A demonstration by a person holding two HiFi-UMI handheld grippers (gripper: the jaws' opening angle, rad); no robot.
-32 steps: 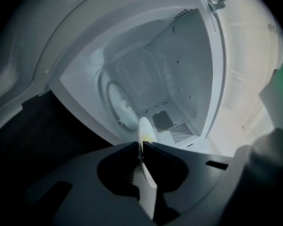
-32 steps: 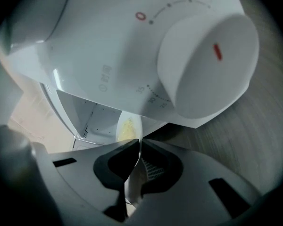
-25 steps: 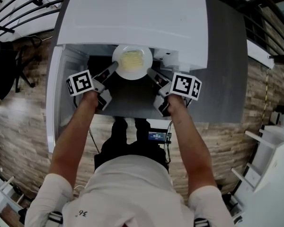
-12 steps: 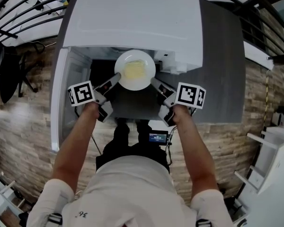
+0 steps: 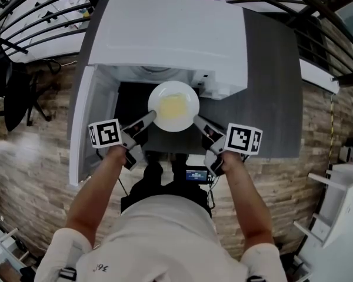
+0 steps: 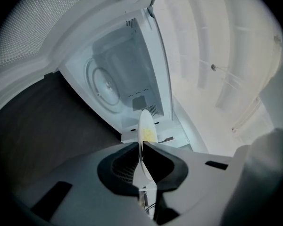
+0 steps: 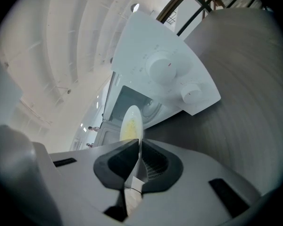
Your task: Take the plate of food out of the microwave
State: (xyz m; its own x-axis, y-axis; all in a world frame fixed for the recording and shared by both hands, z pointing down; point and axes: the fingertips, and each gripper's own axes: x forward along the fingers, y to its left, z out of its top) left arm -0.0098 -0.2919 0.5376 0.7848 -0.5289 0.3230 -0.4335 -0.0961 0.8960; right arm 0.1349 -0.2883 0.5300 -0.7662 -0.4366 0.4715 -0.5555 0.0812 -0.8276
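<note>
A white plate (image 5: 173, 106) with yellow food on it hangs just in front of the open white microwave (image 5: 165, 37). My left gripper (image 5: 151, 118) is shut on the plate's left rim and my right gripper (image 5: 197, 121) is shut on its right rim. In the left gripper view the plate (image 6: 145, 128) shows edge-on between the dark pads, with the empty microwave cavity (image 6: 120, 76) and its round turntable behind. In the right gripper view the plate (image 7: 131, 124) is again pinched edge-on, with the microwave's knob panel (image 7: 172, 76) beyond.
The microwave door (image 5: 85, 125) stands swung open at the left, beside my left hand. The microwave sits on a dark grey counter (image 5: 270, 87). Wood-pattern floor lies below, and white furniture (image 5: 335, 216) stands at the right.
The plate has come out of the microwave cavity toward me, carried by both grippers, which have drawn back together. Both grips have stayed the same.
</note>
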